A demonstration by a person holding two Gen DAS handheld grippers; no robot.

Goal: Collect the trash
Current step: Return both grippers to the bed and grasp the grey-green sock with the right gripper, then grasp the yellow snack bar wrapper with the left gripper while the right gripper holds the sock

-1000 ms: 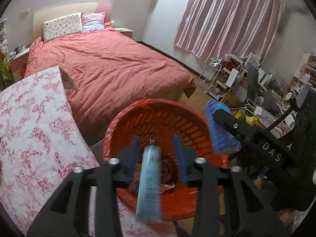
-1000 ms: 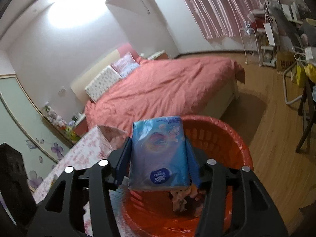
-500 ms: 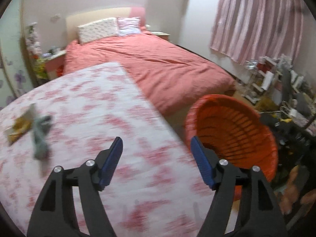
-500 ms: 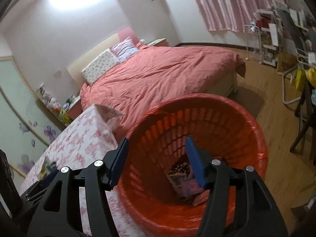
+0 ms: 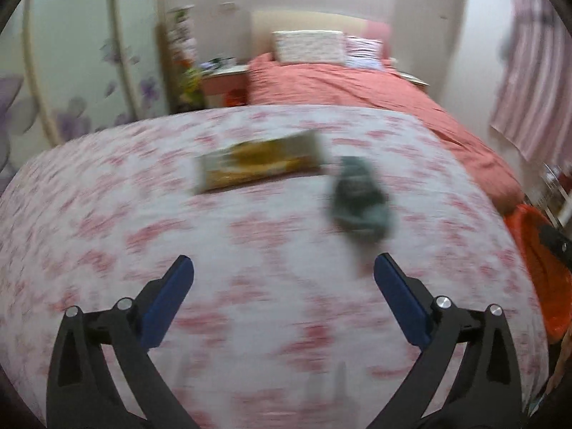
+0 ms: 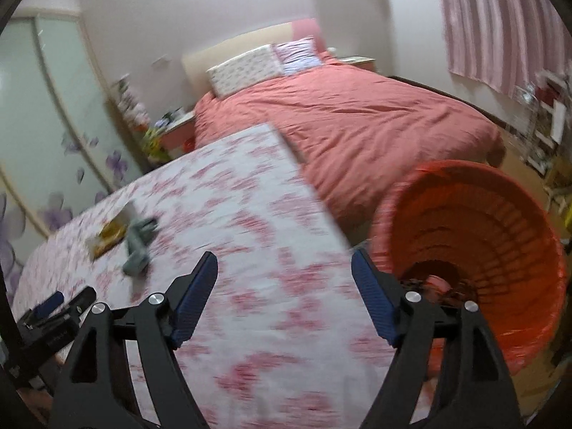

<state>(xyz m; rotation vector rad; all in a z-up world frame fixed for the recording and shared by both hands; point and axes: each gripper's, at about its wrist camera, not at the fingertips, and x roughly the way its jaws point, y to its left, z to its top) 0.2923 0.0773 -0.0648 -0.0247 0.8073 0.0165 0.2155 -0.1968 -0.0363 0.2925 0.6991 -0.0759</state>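
A yellow snack wrapper (image 5: 259, 165) and a crumpled grey-green piece of trash (image 5: 359, 196) lie on the floral-cloth table (image 5: 250, 250). Both also show in the right wrist view, the wrapper (image 6: 111, 230) and the grey-green piece (image 6: 138, 245). My left gripper (image 5: 282, 282) is open and empty, hovering over the table short of the two items. My right gripper (image 6: 284, 279) is open and empty over the table's right edge, beside the orange basket (image 6: 500, 221), which holds some trash at its bottom. The basket's rim shows at the right in the left wrist view (image 5: 536, 250).
A bed with a red cover (image 6: 357, 107) stands behind the table. A nightstand (image 5: 221, 82) with clutter is at the bed's left. Pink curtains (image 6: 500, 18) and a cluttered shelf (image 6: 547, 118) are at the right. The left gripper's body (image 6: 50, 318) shows at the lower left.
Both grippers let go of their items, a blue tube and a blue tissue pack, over the basket. Both then swung left toward the table; the left one now faces the wrapper and grey-green piece.
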